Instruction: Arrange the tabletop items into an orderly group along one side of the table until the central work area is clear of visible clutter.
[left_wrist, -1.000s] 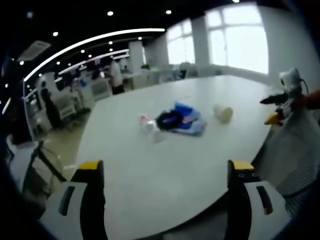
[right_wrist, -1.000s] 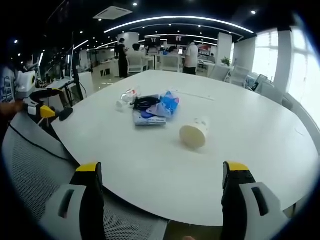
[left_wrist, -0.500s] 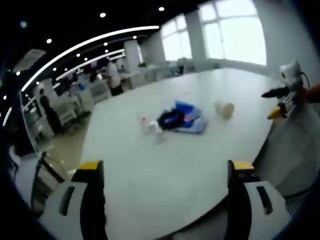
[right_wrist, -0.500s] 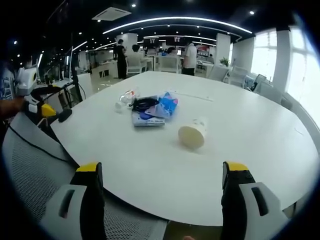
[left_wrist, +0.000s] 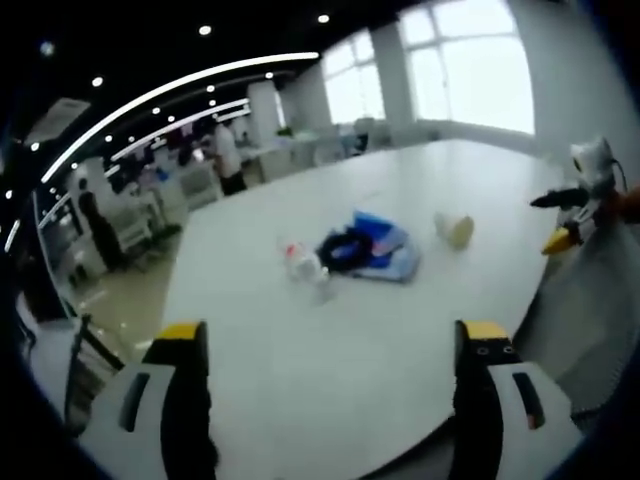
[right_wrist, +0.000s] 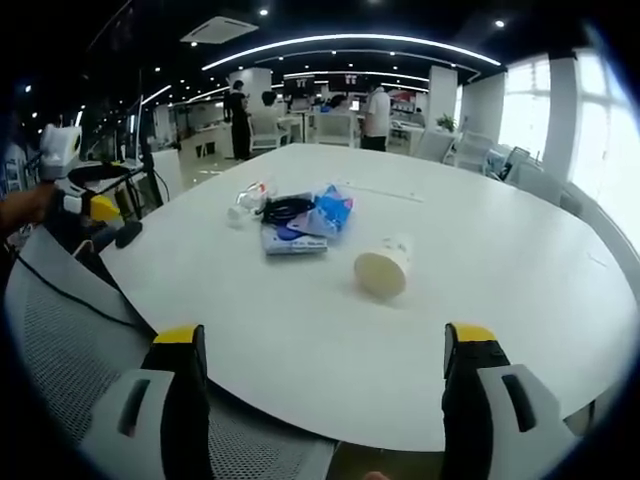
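Observation:
On the round white table (right_wrist: 480, 300) lies a small pile: a paper cup (right_wrist: 381, 267) on its side, blue packets (right_wrist: 326, 211) with a black cable coil (right_wrist: 288, 207) on them, and a clear plastic bottle (right_wrist: 250, 196). In the left gripper view the same cup (left_wrist: 453, 229), blue packets (left_wrist: 385, 245), coil (left_wrist: 345, 248) and bottle (left_wrist: 303, 263) lie mid-table. My left gripper (left_wrist: 330, 345) is open over the table's near part. My right gripper (right_wrist: 325, 345) is open, short of the cup. Each gripper shows at the other view's edge: the right one (left_wrist: 568, 215), the left one (right_wrist: 95, 195).
A mesh chair back (right_wrist: 70, 340) stands at the table's edge below the right gripper, and shows again (left_wrist: 585, 300) in the left gripper view. People (right_wrist: 378, 112) and desks fill the office behind. Windows (left_wrist: 470, 75) line one wall.
Both views have shifted slightly with the hands. The pile on the table has not moved, and both grippers stay open.

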